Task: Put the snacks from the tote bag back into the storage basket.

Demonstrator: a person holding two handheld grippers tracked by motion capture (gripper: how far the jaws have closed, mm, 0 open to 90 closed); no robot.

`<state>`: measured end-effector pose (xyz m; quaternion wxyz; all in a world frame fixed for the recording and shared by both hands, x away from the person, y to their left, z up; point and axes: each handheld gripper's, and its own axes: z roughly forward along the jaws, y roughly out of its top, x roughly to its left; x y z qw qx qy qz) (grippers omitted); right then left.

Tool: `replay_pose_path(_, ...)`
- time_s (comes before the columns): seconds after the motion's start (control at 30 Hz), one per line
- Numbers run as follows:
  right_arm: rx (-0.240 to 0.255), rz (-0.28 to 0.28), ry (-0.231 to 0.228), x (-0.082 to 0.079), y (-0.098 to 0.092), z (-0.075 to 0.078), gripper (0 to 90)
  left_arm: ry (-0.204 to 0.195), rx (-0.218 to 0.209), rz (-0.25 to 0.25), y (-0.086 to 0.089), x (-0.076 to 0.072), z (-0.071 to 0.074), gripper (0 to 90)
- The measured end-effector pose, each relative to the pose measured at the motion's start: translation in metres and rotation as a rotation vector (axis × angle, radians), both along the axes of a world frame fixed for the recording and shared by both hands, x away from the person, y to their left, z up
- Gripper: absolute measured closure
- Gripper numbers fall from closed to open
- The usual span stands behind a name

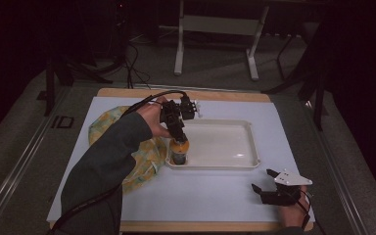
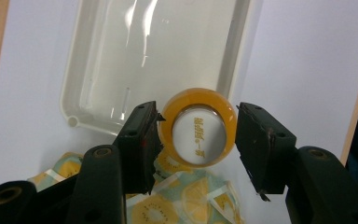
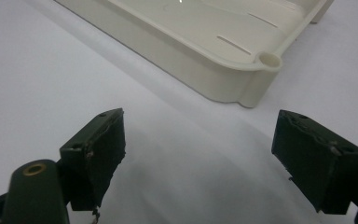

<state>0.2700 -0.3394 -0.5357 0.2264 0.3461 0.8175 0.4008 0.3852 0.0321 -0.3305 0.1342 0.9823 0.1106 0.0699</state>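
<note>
Orange-capped bottle (image 1: pixel 179 151) is the thing in hand, but take the scene from its biggest parts down: the desk (image 1: pixel 215 196) carries a white sheet, and on the middle of that sheet lies a shallow cream tray (image 1: pixel 235 142), with a lemon-print cloth (image 1: pixel 144 164) bunched against the tray's left end, toward the desk's left edge. The bottle stands upright in the tray's near left corner, close to the rim. In the left gripper view the left gripper (image 2: pixel 198 135) looks straight down on the bottle's round top (image 2: pixel 198 127); its jaws are spread to either side of the cap, the left-hand jaw touching or nearly touching it and the other apart with a clear gap, so the bottle is framed, not pinched. The right gripper (image 1: pixel 264 182) rests near the desk's near right corner, well apart from the tray, its jaws spread wide over bare sheet (image 3: pixel 177 154). To do this step well, I judge the left gripper should lift straight up rather than sideways, keeping both jaws clear of the cap, since the bottle is narrow and a nudge could tip it against the tray's wall.
</note>
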Motion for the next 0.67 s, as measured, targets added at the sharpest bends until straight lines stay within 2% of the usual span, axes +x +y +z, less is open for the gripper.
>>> replay_pose_path(0.23,0.001,0.0,0.0,0.0,0.0,0.0,16.9,-0.026,-0.034,-0.008,0.007,-0.006,0.006,48.6)
replay_pose_path(0.27,0.002,0.0,0.001,0.0,0.0,0.0,16.9,-0.028,-0.047,-0.01,0.009,-0.007,0.008,48.4)
replay_pose_path(0.3,0.0,-0.001,0.001,0.0,0.0,0.0,16.9,-0.022,-0.097,-0.007,0.013,-0.008,0.011,48.3)
replay_pose_path(0.37,0.0,-0.001,0.001,0.0,0.0,0.0,16.9,-0.029,-0.107,-0.009,0.015,-0.009,0.012,48.3)
replay_pose_path(0.43,0.001,-0.001,0.001,0.0,0.0,0.0,16.9,-0.043,-0.136,-0.006,0.02,-0.012,0.016,48.3)
replay_pose_path(0.6,0.002,-0.001,0.001,0.0,0.0,0.0,16.9,-0.077,-0.159,-0.003,0.028,-0.017,0.02,48.4)
replay_pose_path(0.67,0.001,-0.001,0.003,0.0,0.0,0.0,16.9,-0.101,-0.199,-0.002,0.035,-0.021,0.022,48.4)
